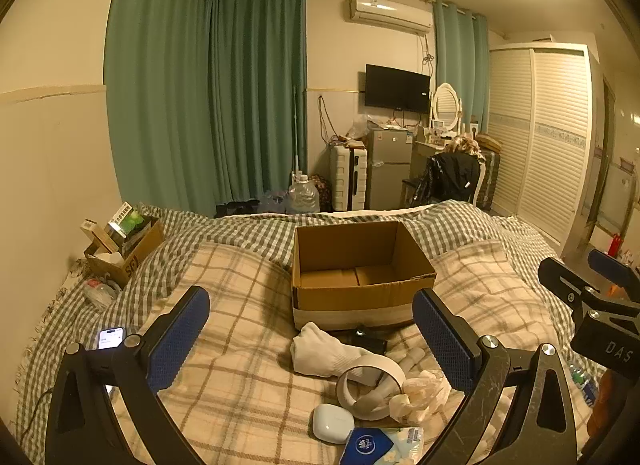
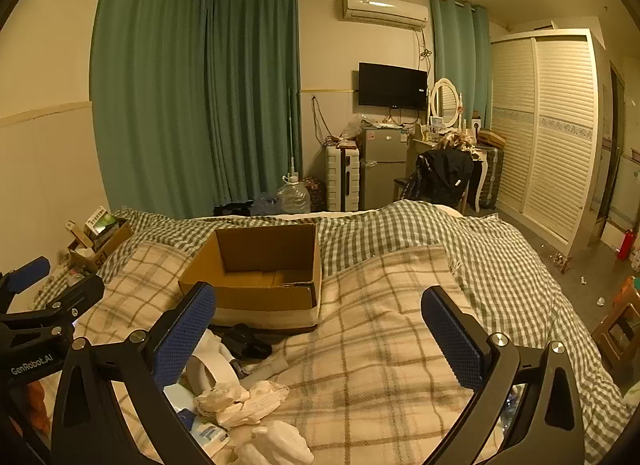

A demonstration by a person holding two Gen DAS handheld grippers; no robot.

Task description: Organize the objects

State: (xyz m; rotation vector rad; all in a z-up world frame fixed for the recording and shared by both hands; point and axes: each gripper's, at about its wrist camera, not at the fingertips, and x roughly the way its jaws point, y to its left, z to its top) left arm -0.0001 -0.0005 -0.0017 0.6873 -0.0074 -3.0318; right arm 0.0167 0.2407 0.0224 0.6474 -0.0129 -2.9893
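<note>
**Hovering over a cluttered bed**

Both grippers are held above the plaid quilt [image 1: 240, 345], fingers spread wide and nothing gripped — the left gripper [image 1: 310, 339] over the clutter, the right gripper [image 2: 318, 339] over bare quilt beside it. An open box [image 1: 360, 265] is set on the bed just beyond, seemingly empty. In front of it are gathered a sock [image 1: 320, 351], a tape roll [image 1: 370, 385], crumpled paper [image 1: 424, 391], a white case [image 1: 333, 423], a tissue pack [image 1: 380, 447] and a dark item [image 1: 368, 339] — the sock touching the roll. A phone [image 1: 110, 338] is seen at the left.
</note>
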